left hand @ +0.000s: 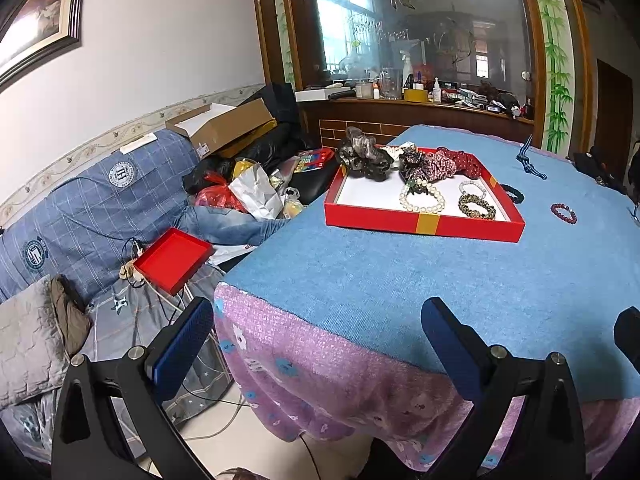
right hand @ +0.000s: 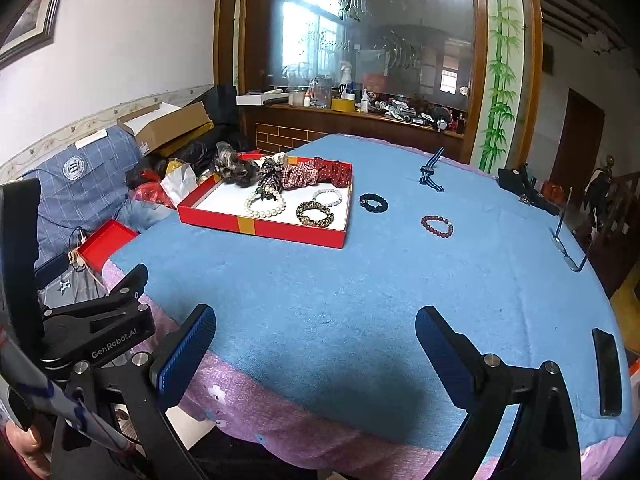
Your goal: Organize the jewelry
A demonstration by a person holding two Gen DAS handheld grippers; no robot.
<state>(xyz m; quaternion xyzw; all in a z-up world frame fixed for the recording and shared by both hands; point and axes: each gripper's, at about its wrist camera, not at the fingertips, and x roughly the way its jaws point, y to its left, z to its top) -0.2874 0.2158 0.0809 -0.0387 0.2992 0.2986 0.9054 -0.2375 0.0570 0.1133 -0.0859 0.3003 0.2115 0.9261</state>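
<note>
A red tray [right hand: 280,231] [left hand: 416,224] with a white floor sits on the blue tablecloth. Inside it lie several scrunchies [right hand: 308,174] along the back, a pearl bracelet [right hand: 264,205] [left hand: 422,199], a gold-brown bracelet [right hand: 315,214] [left hand: 477,206] and a white bead bracelet [right hand: 328,197]. Right of the tray on the cloth lie a black bracelet [right hand: 374,203] [left hand: 514,193], a dark red bead bracelet [right hand: 437,226] [left hand: 563,213] and a blue striped band [right hand: 431,172] [left hand: 528,158]. My left gripper [left hand: 318,340] and right gripper [right hand: 316,344] are both open and empty, at the table's near edge.
Glasses [right hand: 568,240] and a black phone [right hand: 607,372] lie at the table's right edge. A red box lid [left hand: 173,259] rests on the blue sofa at left, among bags and a cardboard box [left hand: 224,124]. A pink floral cloth [left hand: 320,368] hangs off the near edge.
</note>
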